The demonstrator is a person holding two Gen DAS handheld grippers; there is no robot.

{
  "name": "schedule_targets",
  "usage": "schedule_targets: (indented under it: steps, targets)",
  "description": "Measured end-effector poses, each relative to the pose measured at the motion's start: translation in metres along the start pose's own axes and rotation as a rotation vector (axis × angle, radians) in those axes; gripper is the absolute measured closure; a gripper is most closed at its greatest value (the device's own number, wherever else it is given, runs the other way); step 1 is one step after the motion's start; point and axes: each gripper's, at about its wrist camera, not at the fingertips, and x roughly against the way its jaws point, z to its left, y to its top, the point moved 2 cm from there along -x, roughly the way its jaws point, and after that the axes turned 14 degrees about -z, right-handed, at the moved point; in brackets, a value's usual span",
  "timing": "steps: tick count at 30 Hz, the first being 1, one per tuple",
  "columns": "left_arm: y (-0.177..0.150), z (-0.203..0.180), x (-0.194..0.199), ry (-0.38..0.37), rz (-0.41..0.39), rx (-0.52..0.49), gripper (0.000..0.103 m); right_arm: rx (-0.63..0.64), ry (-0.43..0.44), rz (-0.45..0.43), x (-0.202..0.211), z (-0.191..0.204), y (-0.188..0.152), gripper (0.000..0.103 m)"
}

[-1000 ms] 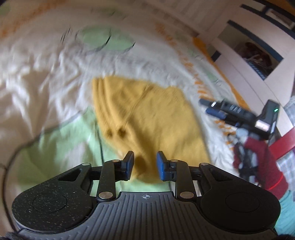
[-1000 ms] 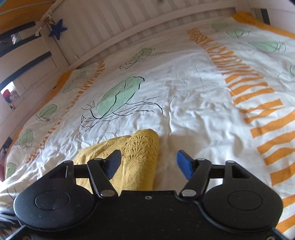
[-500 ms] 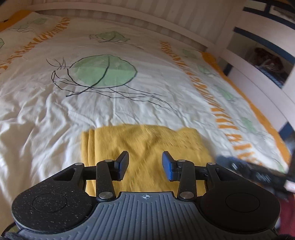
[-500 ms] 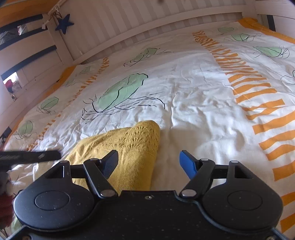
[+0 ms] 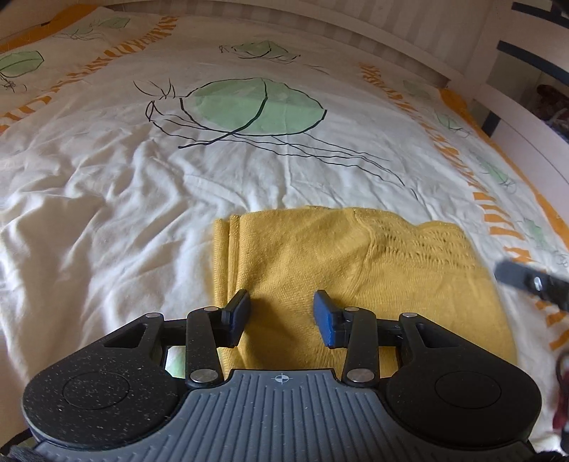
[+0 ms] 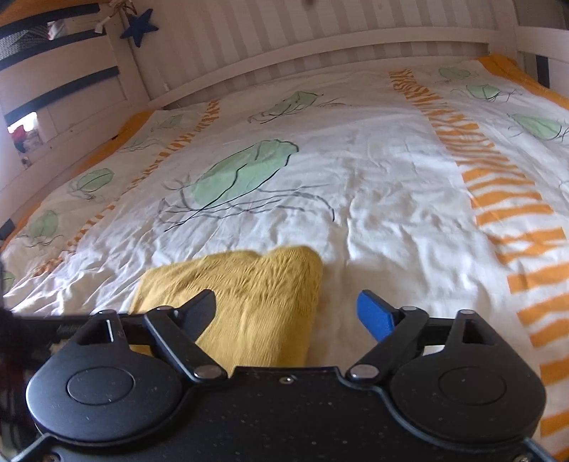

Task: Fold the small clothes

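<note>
- My left claw (image 5: 281, 314) is spread, empty, over the near edge of the folded yellow knit garment (image 5: 355, 277), lower centre of frame.
- My right claw (image 6: 288, 316) gapes wide over the garment's right corner (image 6: 249, 291), holding nothing.
- The garment lies on the bed's jellyfish-print duvet (image 5: 142, 177); a white slatted bed rail (image 6: 320, 42) runs across the top.

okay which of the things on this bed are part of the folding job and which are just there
Part of the job:
yellow knit garment
left hand-held gripper, open
right hand-held gripper, open

Just there:
jellyfish-print bed cover
blue star hanging on the bed frame
</note>
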Motion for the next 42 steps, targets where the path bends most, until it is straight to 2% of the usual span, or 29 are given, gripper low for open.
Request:
schedule_targets:
  steps: [3,6,7,10,11,12,14,17,23,29,34,38,42]
  targets:
    - [-0.003,0.004,0.001,0.047,0.007,-0.01,0.06,-0.001,-0.051,0.027,-0.019,-0.004,-0.002,0.006]
    - [-0.005,0.012,0.0,0.031,0.001,0.043,0.06,0.048,-0.11,0.129,-0.046,-0.008,-0.021,0.003]
    - [-0.004,0.01,0.001,0.038,0.003,0.033,0.06,0.055,-0.105,0.131,-0.05,-0.01,-0.028,0.0]
    - [-0.002,0.002,0.0,0.056,0.0,-0.009,0.057,0.059,-0.102,0.112,-0.047,-0.011,-0.03,0.001]
    - [-0.002,0.001,0.0,0.066,-0.003,-0.014,0.054,0.062,-0.103,0.114,-0.045,-0.011,-0.029,0.001]
    - [-0.002,0.001,0.001,0.083,-0.004,-0.019,0.045,0.068,-0.101,0.111,-0.043,-0.01,-0.027,0.001]
    - [-0.001,0.004,0.006,0.085,-0.005,-0.005,0.043,0.078,-0.097,0.095,-0.035,-0.009,-0.023,0.001]
    - [0.0,0.008,0.018,0.08,0.008,0.03,0.038,0.086,-0.091,0.065,-0.021,-0.006,-0.016,0.001]
    - [0.005,-0.004,0.051,0.094,-0.019,-0.012,0.023,0.084,-0.063,0.017,0.009,0.014,-0.003,0.001]
    - [0.001,-0.024,0.08,0.143,-0.013,-0.093,0.023,0.06,-0.032,0.018,0.042,0.032,-0.004,0.0]
    - [-0.007,-0.034,0.1,0.161,0.015,-0.079,0.023,0.064,-0.054,0.025,0.068,0.043,-0.01,0.0]
    - [-0.013,-0.039,0.116,0.192,0.013,-0.087,0.023,0.072,-0.076,0.051,0.084,0.047,-0.016,0.001]
    - [-0.018,-0.043,0.13,0.184,0.003,-0.089,0.023,0.101,-0.088,0.045,0.103,0.054,-0.02,0.001]
